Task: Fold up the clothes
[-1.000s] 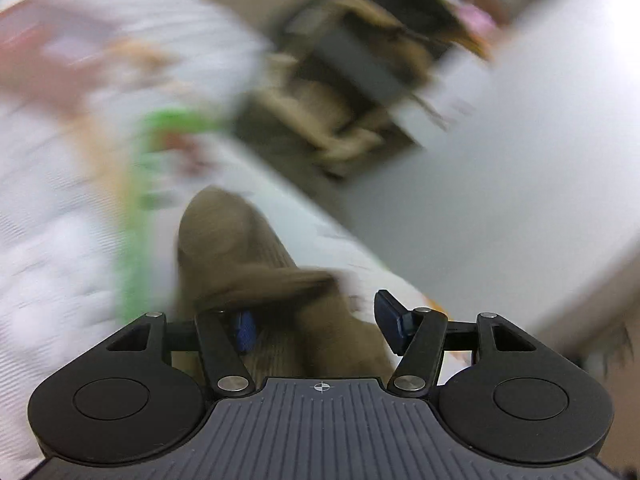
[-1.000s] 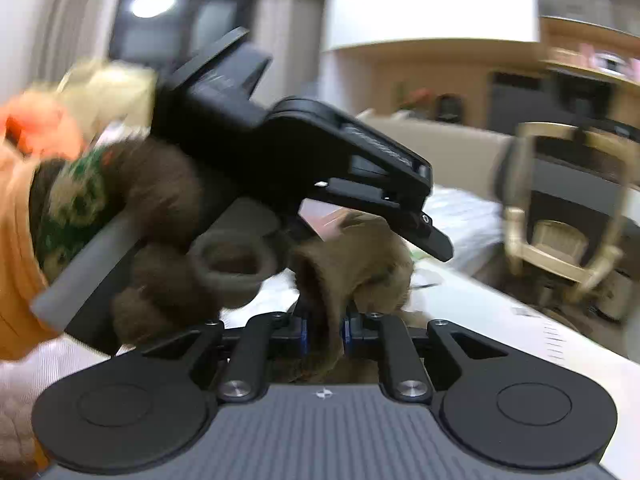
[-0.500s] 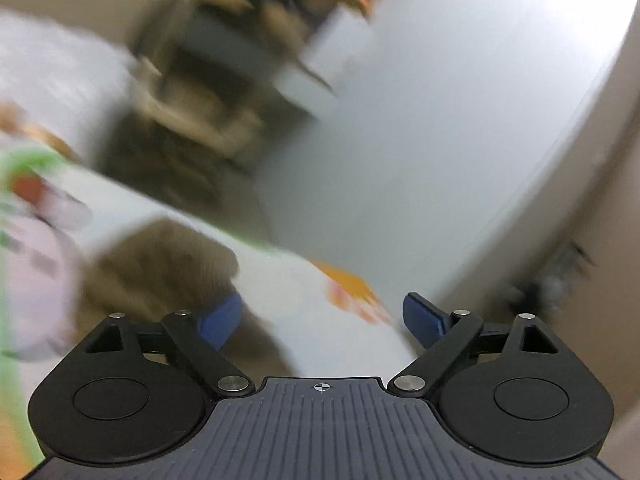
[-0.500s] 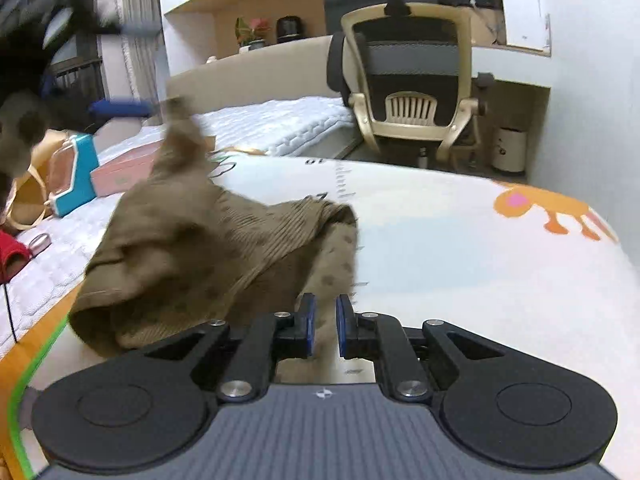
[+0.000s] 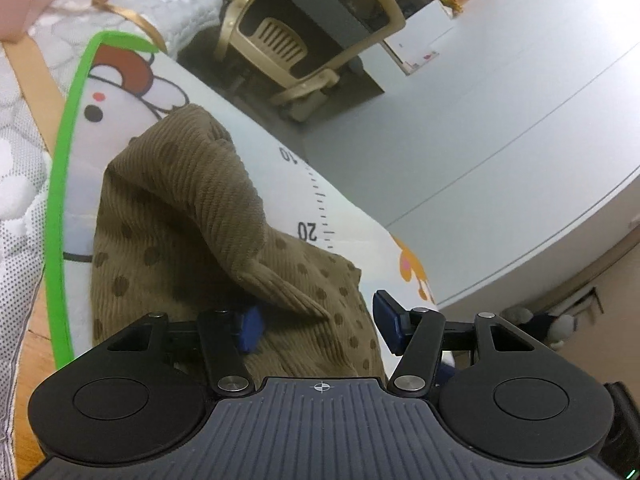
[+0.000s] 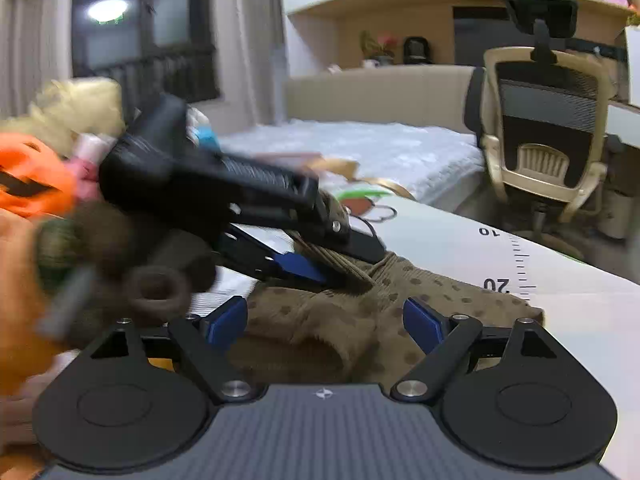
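Lying crumpled on the printed play mat (image 5: 352, 216), the brown corduroy garment (image 5: 192, 216) is bunched with one ribbed fold raised over a dotted layer, near the mat's green border (image 5: 60, 184) and ruler marks. Left gripper (image 5: 320, 326): jaws spread wide, cloth lying between the blue pads (image 5: 250, 328) but not pinched — one pad sits partly under the fold. Right gripper (image 6: 326, 320): jaws also wide apart, holding nothing, poised just over the garment's near edge. In the right wrist view the left gripper is blurred, its tips at the raised fold. Office chair (image 6: 544, 140) and bed (image 6: 360, 148) stand beyond the mat.
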Available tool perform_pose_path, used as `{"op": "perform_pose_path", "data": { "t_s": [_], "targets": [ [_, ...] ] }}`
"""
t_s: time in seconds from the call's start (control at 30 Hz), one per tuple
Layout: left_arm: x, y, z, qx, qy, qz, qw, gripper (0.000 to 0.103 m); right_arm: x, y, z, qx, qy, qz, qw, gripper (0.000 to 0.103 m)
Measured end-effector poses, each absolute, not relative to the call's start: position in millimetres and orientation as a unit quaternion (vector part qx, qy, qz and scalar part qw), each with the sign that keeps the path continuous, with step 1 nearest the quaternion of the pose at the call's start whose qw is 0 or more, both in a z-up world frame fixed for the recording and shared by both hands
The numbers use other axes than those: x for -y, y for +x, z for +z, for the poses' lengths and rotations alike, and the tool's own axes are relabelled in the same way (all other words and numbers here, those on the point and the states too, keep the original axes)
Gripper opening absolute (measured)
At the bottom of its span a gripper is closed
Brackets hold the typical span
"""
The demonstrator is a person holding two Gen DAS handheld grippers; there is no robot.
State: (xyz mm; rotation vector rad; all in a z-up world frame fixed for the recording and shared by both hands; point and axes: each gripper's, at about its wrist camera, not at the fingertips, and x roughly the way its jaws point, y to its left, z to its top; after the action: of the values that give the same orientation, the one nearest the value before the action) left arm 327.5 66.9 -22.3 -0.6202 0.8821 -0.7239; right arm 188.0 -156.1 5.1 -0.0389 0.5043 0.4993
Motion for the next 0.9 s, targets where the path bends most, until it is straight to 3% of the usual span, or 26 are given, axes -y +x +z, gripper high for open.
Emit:
{"op": "perform_pose_path", "data": {
  "t_s": [0.1,0.13,0.17,0.23,0.3,0.37,0.6,0.8,0.9],
  "targets": [
    [-80,322,-23,-0.402,-0.305,-0.344,0.792,0.061,133,228,-17,-0.282,0.013,0.235,0.93,0.086],
    [-86,320,-20,-0.392,-0.311,-0.347,0.793,0.062,131,238,-22,-0.29,0.029,0.244,0.925,0.079],
    [-94,318,-14,-0.378,-0.317,-0.351,0.796,0.066,129,247,-25,-0.294,0.045,0.257,0.92,0.067],
    [-113,313,1,-0.344,-0.332,-0.353,0.805,0.078,122,257,-31,-0.304,0.042,0.27,0.913,0.027],
    [-137,302,17,-0.302,-0.332,-0.336,0.828,0.085,119,257,-33,-0.306,0.046,0.277,0.91,0.019],
    [-158,297,19,-0.281,-0.333,-0.302,0.848,0.092,119,247,-28,-0.294,0.039,0.279,0.913,0.017],
    [-146,321,-36,-0.377,-0.363,-0.24,0.817,0.09,143,216,-3,-0.242,0.051,0.275,0.929,0.015],
    [-53,320,10,-0.352,-0.303,-0.369,0.805,0.093,224,171,31,-0.186,0.111,0.213,0.953,0.015],
    [-7,314,26,-0.357,-0.261,-0.418,0.794,0.093,275,164,14,-0.223,0.149,0.133,0.954,0.015]
  ]
}}
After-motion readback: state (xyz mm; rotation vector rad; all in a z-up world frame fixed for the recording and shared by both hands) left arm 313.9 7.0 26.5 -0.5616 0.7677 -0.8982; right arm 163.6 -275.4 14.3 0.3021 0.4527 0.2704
